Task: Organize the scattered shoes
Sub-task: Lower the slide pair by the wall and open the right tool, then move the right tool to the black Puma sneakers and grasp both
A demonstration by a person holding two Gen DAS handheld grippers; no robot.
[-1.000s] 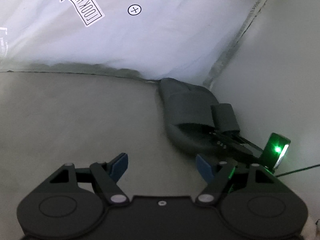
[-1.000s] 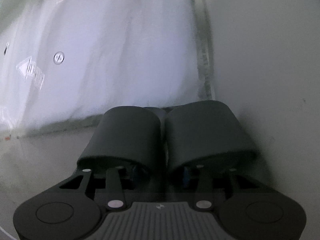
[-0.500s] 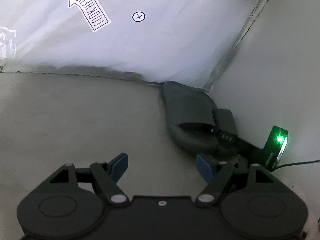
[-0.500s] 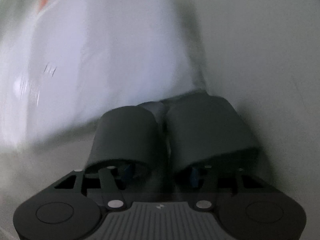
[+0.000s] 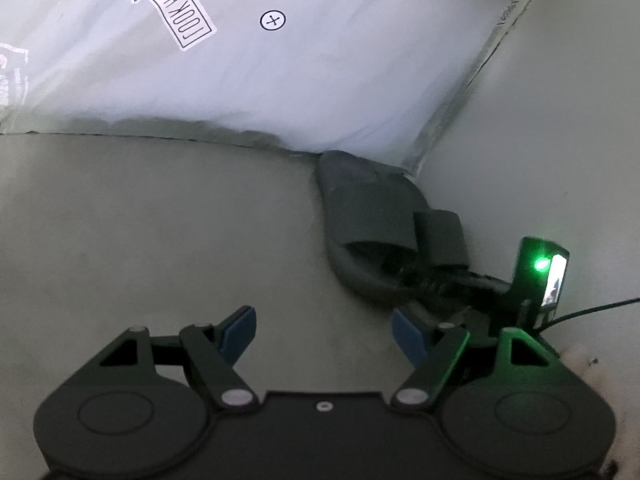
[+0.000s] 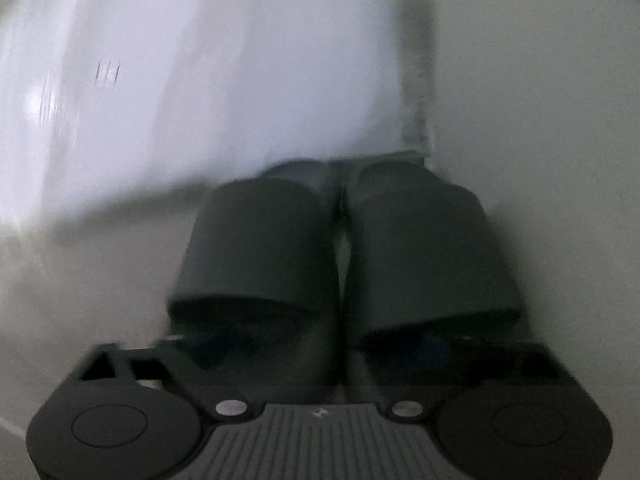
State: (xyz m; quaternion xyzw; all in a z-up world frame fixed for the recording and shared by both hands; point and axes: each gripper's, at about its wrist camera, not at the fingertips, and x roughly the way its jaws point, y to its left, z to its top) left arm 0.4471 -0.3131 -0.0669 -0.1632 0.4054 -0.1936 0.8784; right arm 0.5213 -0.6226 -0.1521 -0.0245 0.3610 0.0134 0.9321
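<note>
Two dark grey slides stand side by side with toes in the corner: the left slide (image 6: 260, 248) and the right slide (image 6: 428, 248). My right gripper (image 6: 324, 346) is open, one blue-padded finger reaching under each strap, with the slides' inner sides between the fingers. The right wrist view is blurred. In the left wrist view the pair of slides (image 5: 372, 216) lies ahead and to the right, with the right gripper's body (image 5: 540, 272) and its green light behind their heels. My left gripper (image 5: 322, 320) is open and holds nothing, just short of the nearer slide's heel.
A white sheet (image 5: 320, 80) with a "LOOK HERE" arrow sticker (image 5: 172, 4) hangs along the back. A pale wall (image 5: 560, 140) closes the right side. Bare grey floor (image 5: 160, 220) stretches to the left. A thin cable (image 5: 592, 308) runs off right.
The right gripper's fingers have spread apart, from close together on the slides' inner sides to wide under the straps. The left gripper has hardly moved.
</note>
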